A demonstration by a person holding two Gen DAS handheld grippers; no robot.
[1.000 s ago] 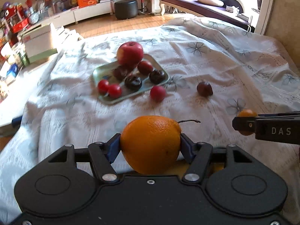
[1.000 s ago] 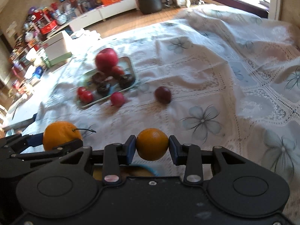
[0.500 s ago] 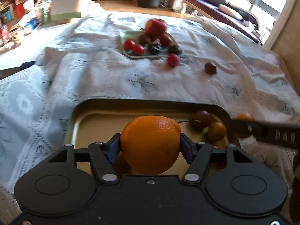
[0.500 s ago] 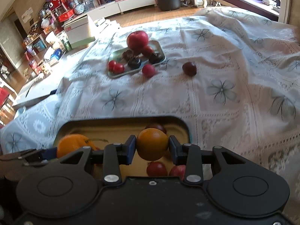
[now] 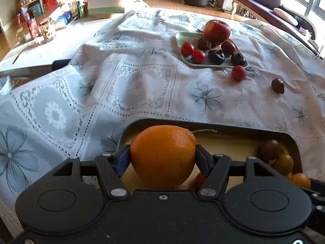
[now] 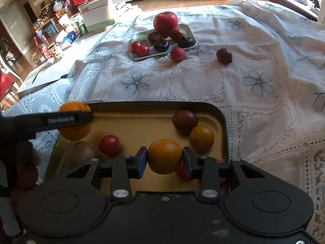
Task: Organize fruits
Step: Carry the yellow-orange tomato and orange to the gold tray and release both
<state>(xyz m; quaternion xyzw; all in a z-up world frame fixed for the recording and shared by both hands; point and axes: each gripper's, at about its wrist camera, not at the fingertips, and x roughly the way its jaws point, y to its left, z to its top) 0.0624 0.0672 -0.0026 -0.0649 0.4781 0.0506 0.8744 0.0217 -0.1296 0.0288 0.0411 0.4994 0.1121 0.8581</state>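
While both hover over the yellow tray (image 6: 222, 122), the left gripper (image 5: 162, 156) clamps a large orange (image 5: 162, 156) and the right gripper (image 6: 165, 156) a small orange (image 6: 165, 156).

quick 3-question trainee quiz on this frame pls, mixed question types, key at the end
1. True or false: the left gripper is shut on a large orange.
2. What does the right gripper hold? A) a red apple B) a small orange fruit C) nothing
3. How many loose fruits lie on the tablecloth outside the far green tray and the near dark-rimmed tray?

Key: 1 true. 2 B. 3 two: a red fruit beside the green tray and a dark fruit further right.
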